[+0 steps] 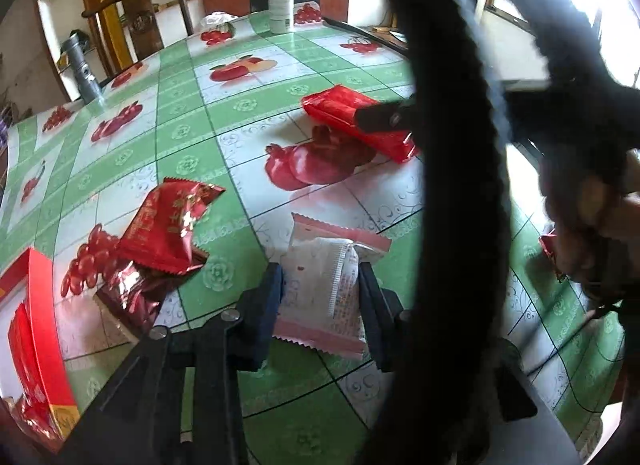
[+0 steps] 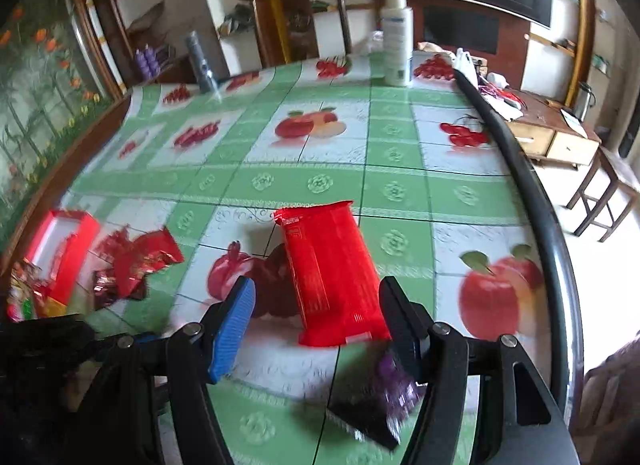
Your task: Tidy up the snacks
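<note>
Left gripper (image 1: 320,297) grips the white-pink snack packet (image 1: 328,285) (fingers touching).

The tablecloth (image 2: 320,185) is patterned in green and white squares printed with red fruit. A plain red packet (image 2: 334,273) and a dark purple packet (image 2: 380,401) are seen. A white-and-pink packet (image 1: 324,285) and a red-and-gold packet (image 1: 168,221) are shown beside a red box (image 1: 44,305).
</note>
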The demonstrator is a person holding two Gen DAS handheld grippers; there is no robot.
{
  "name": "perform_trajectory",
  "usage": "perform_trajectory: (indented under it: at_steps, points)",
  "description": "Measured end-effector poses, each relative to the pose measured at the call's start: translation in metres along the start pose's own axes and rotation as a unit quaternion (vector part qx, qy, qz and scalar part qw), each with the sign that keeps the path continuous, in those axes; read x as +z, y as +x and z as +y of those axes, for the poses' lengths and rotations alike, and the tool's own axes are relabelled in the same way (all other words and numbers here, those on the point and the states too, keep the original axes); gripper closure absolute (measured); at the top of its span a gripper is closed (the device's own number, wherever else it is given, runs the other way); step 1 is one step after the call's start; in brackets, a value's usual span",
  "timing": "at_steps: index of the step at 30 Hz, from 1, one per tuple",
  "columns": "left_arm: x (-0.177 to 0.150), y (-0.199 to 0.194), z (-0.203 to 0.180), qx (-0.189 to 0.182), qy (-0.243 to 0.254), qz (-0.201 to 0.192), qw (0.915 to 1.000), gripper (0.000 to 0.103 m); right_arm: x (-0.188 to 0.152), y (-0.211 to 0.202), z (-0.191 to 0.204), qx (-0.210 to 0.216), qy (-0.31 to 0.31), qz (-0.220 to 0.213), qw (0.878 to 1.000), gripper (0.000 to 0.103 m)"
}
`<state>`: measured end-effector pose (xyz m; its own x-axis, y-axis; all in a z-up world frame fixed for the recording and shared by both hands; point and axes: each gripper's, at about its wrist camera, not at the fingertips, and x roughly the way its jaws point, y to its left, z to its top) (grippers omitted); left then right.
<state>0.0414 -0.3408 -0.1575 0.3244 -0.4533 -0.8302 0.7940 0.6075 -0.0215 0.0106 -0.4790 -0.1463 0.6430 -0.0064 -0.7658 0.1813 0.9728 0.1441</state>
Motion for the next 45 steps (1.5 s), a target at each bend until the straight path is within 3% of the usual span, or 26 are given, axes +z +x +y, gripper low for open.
perform_trajectory:
  at_steps: [4,6,8,9,10,11,16,18,20,21,25,28,31,40,45]
  points:
    - [-0.003,-0.005,0.008,-0.012,-0.028,-0.001,0.9995,0.066,0.001,0.010,0.010,-0.037,-0.034,0.004,0.999,0.040]
    - [-0.005,-0.008,0.010,-0.012,-0.039,-0.002,0.9992,0.066,-0.001,0.009,0.014,-0.058,-0.043,0.000,0.997,0.057]
    - [-0.008,-0.013,0.011,-0.007,-0.049,-0.005,0.9987,0.067,-0.003,0.004,0.011,-0.044,-0.028,-0.003,0.999,0.076]
    - [-0.009,-0.015,0.011,-0.006,-0.054,-0.006,0.9985,0.067,-0.004,0.003,0.010,-0.041,-0.023,-0.003,0.999,0.078]
    - [-0.010,-0.018,0.011,-0.002,-0.056,-0.007,0.9984,0.067,-0.005,0.000,0.009,-0.033,-0.016,-0.006,0.999,0.096]
    - [-0.011,-0.020,0.010,0.002,-0.057,-0.009,0.9983,0.067,-0.007,-0.005,0.009,-0.024,-0.006,-0.008,1.000,0.103]
    - [-0.021,-0.039,0.010,0.007,-0.069,-0.019,0.9974,0.067,-0.013,-0.019,0.012,-0.022,-0.002,-0.041,0.999,0.102]
    - [-0.025,-0.046,0.010,0.008,-0.072,-0.023,0.9971,0.067,-0.008,-0.016,0.012,-0.027,-0.012,-0.038,0.999,0.090]
    - [-0.028,-0.051,0.012,0.007,-0.077,-0.026,0.9967,0.067,0.000,-0.007,0.012,-0.030,-0.022,-0.023,0.999,0.042]
    - [-0.029,-0.052,0.013,0.006,-0.080,-0.027,0.9964,0.067,0.003,-0.002,0.011,-0.032,-0.024,-0.019,0.999,0.037]
    - [-0.032,-0.059,0.017,0.010,-0.084,-0.030,0.9960,0.067,0.010,0.021,0.007,-0.051,-0.029,0.001,0.998,0.037]
    - [-0.033,-0.063,0.020,0.014,-0.091,-0.035,0.9951,0.067,0.005,0.028,0.001,-0.044,-0.012,0.013,0.999,0.054]
    - [-0.034,-0.068,0.022,0.024,-0.099,-0.042,0.9939,0.067,0.000,0.019,0.000,-0.025,0.016,0.018,0.999,0.057]
    - [-0.035,-0.094,0.025,0.096,-0.120,-0.072,0.9854,0.067,-0.046,-0.073,0.037,0.047,0.052,-0.066,0.995,0.057]
    - [-0.038,-0.114,0.026,0.133,-0.133,-0.094,0.9776,0.067,-0.071,-0.106,0.048,0.091,0.074,-0.087,0.989,0.058]
